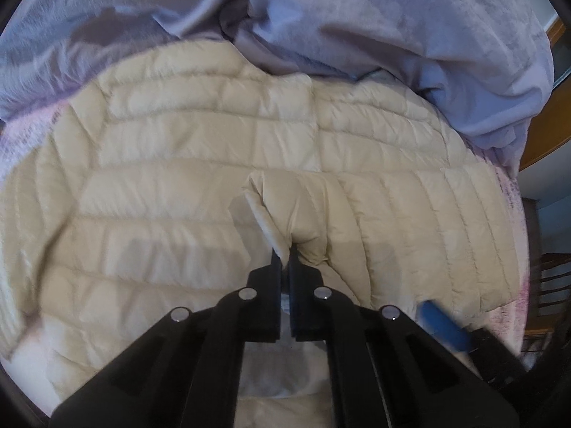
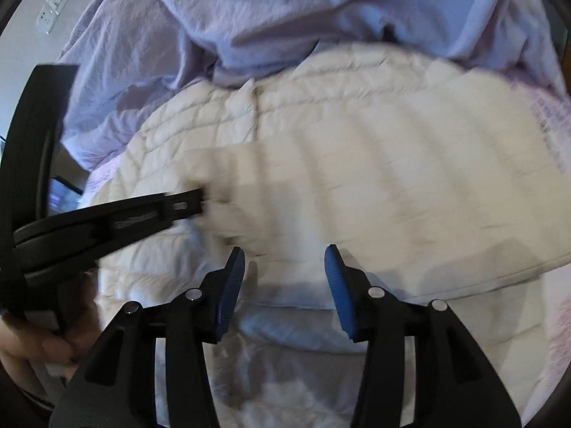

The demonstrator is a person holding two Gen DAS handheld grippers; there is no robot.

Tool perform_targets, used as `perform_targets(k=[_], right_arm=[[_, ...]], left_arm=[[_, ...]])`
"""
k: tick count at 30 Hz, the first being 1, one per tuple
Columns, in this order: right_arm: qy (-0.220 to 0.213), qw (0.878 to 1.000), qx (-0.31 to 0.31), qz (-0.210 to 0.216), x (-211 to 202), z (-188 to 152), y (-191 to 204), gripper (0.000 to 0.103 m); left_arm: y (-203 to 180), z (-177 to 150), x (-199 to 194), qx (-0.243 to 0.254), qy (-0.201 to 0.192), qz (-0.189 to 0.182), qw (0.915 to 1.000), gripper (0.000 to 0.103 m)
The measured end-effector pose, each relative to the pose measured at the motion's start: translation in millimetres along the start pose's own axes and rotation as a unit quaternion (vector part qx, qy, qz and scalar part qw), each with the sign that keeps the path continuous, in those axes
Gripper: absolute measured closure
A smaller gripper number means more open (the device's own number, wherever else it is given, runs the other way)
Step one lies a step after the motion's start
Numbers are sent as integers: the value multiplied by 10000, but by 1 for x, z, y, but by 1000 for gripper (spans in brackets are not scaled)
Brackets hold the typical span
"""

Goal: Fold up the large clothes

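A cream quilted puffer jacket (image 1: pixel 178 149) lies spread flat on a bed and fills most of both views. Its sleeve (image 1: pixel 357 207) is folded in over the body from the right. My left gripper (image 1: pixel 284 255) is shut on the cuff of that sleeve (image 1: pixel 266 221), which sticks up between the black fingers. In the right wrist view the jacket (image 2: pixel 374 164) lies under my right gripper (image 2: pixel 285 260), whose blue-padded jaws stand open above the fabric with nothing between them. My left gripper (image 2: pixel 200 201) reaches in there from the left, with a hand (image 2: pixel 39 349) on its handle.
A rumpled lavender duvet (image 1: pixel 374 28) is piled behind the jacket along the far side. A pink patterned sheet (image 1: pixel 514 192) shows at the bed's right edge, with wooden furniture (image 1: pixel 546 142) beyond. A wall socket (image 2: pixel 53 3) is at the upper left.
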State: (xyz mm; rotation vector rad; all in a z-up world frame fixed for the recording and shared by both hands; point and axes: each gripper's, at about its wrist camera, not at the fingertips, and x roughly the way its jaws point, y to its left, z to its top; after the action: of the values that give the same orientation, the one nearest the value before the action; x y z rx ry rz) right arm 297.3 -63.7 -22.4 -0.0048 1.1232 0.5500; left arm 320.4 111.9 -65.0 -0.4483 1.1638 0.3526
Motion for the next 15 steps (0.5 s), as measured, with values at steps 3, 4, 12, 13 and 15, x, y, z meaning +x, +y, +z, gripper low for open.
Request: perform_targets(k=[3,4,12,13,15], right_arm=[[-192,9990,-20,-406,-5,5,-13,54],[-221,9986,4,-489,-6,6,-18,54],[-450,9923,142,-1142,-11,12,-42,54],[-478,9907,142,-1265,-11,12,-44,54],[-527,9878,192,-1450,-11,12,-49,54]], left_arm=[[9,4,-6,68,-110,168,9998,100],[13,5,-8,86,-135,206,9997,100],[20,9,-16,372,-369,567,9970,99],[20,9,-16,409,-389,615,9965,99],[21,8,-15,443,-419,698,9957,99]])
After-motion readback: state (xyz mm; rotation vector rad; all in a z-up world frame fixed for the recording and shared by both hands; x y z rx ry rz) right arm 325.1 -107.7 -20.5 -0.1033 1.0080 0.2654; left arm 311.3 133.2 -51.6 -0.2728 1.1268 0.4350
